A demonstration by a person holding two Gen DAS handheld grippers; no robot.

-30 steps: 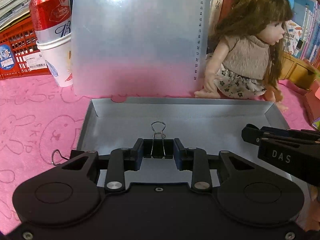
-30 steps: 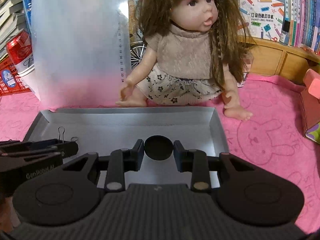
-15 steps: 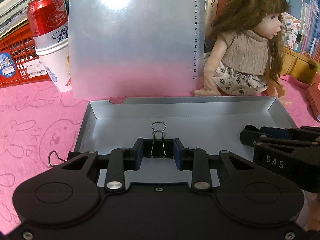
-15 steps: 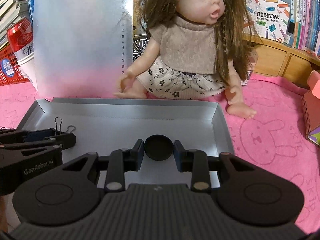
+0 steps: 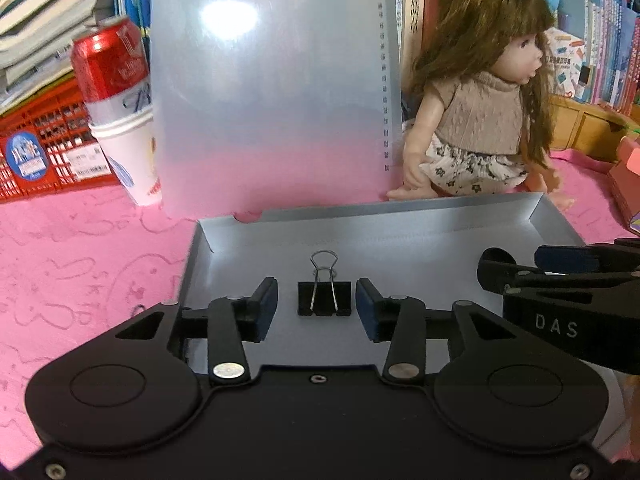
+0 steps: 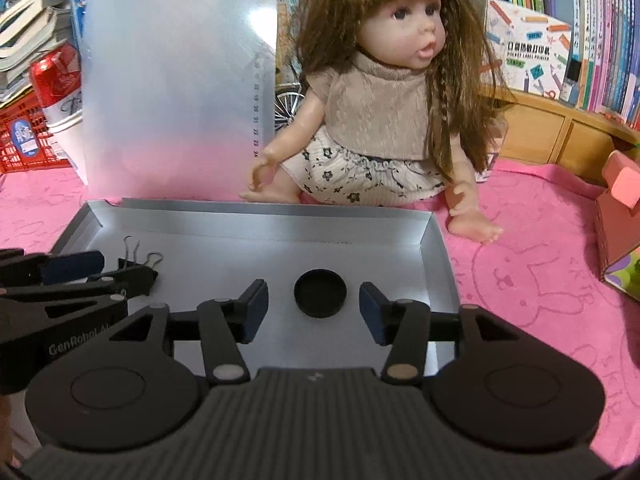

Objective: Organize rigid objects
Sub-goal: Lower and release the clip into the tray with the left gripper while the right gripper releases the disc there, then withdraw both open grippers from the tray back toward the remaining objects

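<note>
A black binder clip [image 5: 324,298] lies on the floor of the shallow silver tray [image 5: 400,232], between the fingers of my open left gripper [image 5: 316,308], which do not touch it. It also shows in the right wrist view [image 6: 138,266]. A black round cap [image 6: 320,294] lies in the tray [image 6: 260,220] between the fingers of my open right gripper [image 6: 314,310], clear of both pads. The right gripper's side shows at the right of the left wrist view [image 5: 560,280].
A translucent plastic sheet [image 5: 272,88] stands behind the tray. A doll [image 6: 384,120] sits at the tray's far right. A red can in a paper cup [image 5: 116,112] and a red crate [image 5: 36,148] are at far left. A pink box [image 6: 620,216] is at right. Books line the back.
Both grippers have opened. The binder clip and the black cap now lie free on the tray floor between the spread fingers.
</note>
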